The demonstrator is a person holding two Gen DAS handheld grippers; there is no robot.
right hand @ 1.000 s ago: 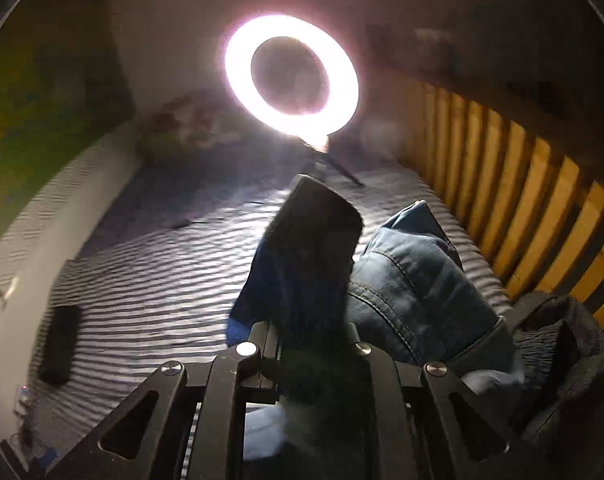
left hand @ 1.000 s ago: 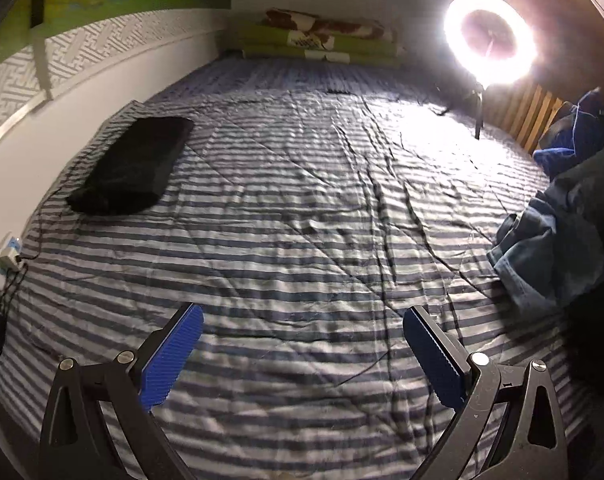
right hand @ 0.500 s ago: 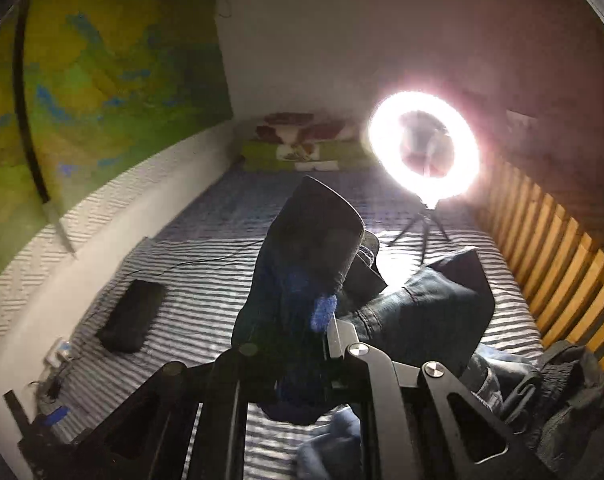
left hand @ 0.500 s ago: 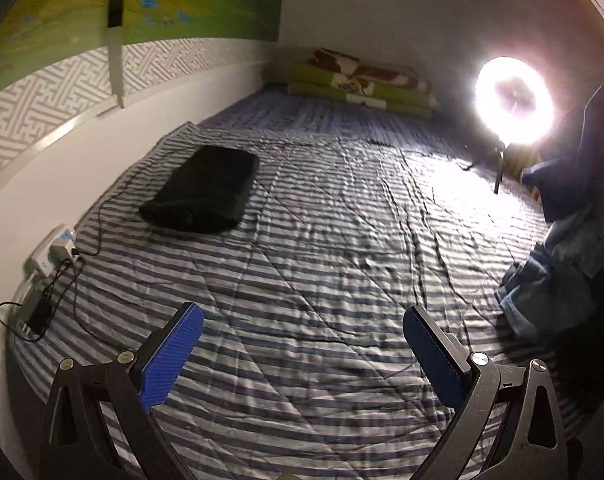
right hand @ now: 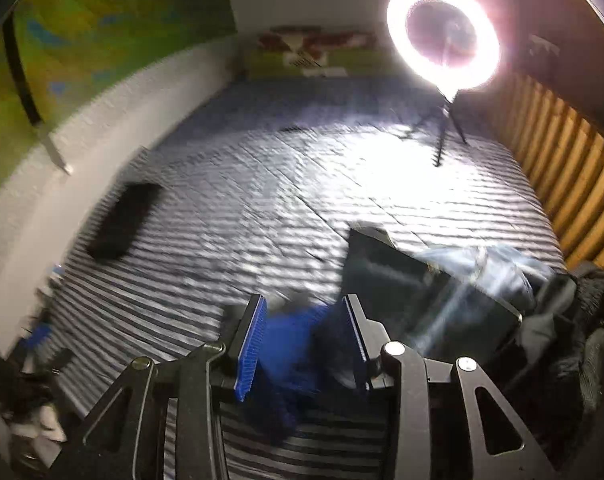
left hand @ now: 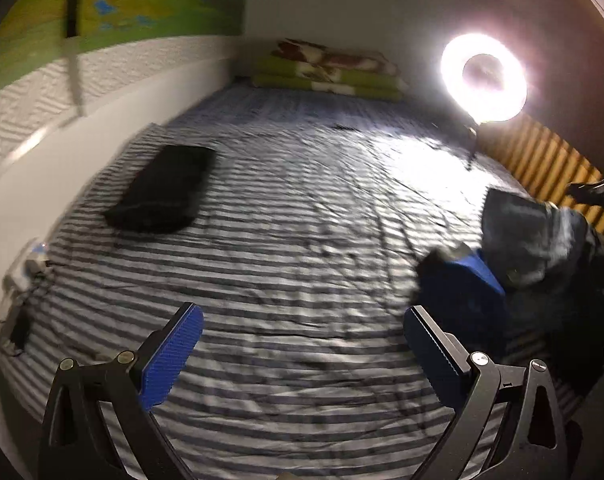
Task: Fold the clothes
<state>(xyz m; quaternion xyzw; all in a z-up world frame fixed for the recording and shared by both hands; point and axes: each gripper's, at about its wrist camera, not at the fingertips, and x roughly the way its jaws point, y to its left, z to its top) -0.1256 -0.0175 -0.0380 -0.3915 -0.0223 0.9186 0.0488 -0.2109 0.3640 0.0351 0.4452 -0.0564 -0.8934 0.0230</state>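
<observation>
The right gripper (right hand: 303, 344) has just been opening its jaws, and a blue garment (right hand: 290, 356) sits between the 2 pads; the picture is blurred, so whether the pads still press on the cloth cannot be told. The garment hangs down from the jaws onto the striped bedsheet (right hand: 230, 216). Just to the right of it lies a heap of jeans (right hand: 481, 276) and dark clothing, close to the wooden slats (right hand: 561, 168) along the bed's edge.

The left gripper (left hand: 302, 344) is released, its 2 blue pads spread wide with nothing between them, over bare striped sheet. In its view the blue garment shows at the right, beside the clothes heap.

A folded black garment (left hand: 162, 188) lies flat near the white wall, well apart from both grippers. At the far end of the bed are stacked green pillows (left hand: 329, 76). A lit ring light (left hand: 483, 78) stands on a small tripod on the sheet, near the slats.
</observation>
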